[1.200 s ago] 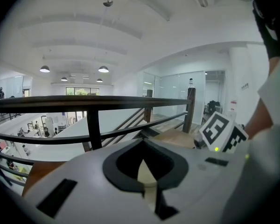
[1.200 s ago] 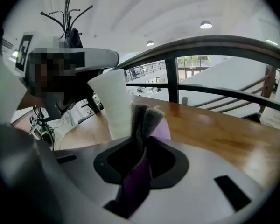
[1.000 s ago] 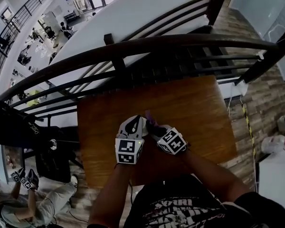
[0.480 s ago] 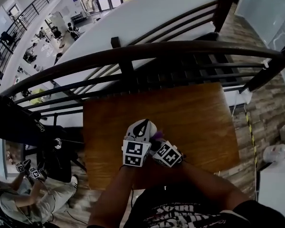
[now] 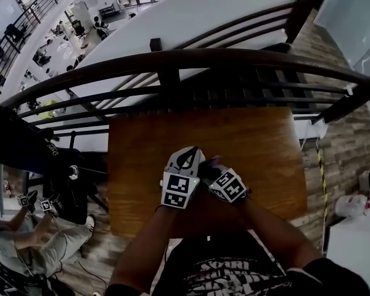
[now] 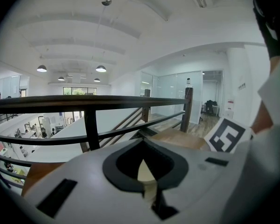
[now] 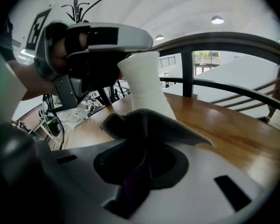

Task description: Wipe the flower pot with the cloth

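A white flower pot [image 7: 147, 85] stands just above the wooden table [image 5: 253, 140], and my left gripper [image 7: 116, 64] is shut on its top. In the left gripper view only a cream sliver of the pot [image 6: 143, 174] shows between the jaws. My right gripper [image 5: 211, 165] is shut on a dark grey and purple cloth [image 7: 149, 122], whose bunched end lies against the pot's lower side. In the head view both grippers sit close together over the table's near middle and hide the pot. Thin dark twigs [image 7: 79, 3] rise behind the left gripper.
A dark curved railing [image 5: 234, 57] runs just beyond the table's far edge, with a drop to a lower floor behind it. Black gear [image 5: 24, 147] stands left of the table. A person [image 5: 43, 239] sits on the floor at lower left.
My right gripper drew back toward me with the cloth along the pot, then pushed a little away again. The left gripper kept its hold in the same place.
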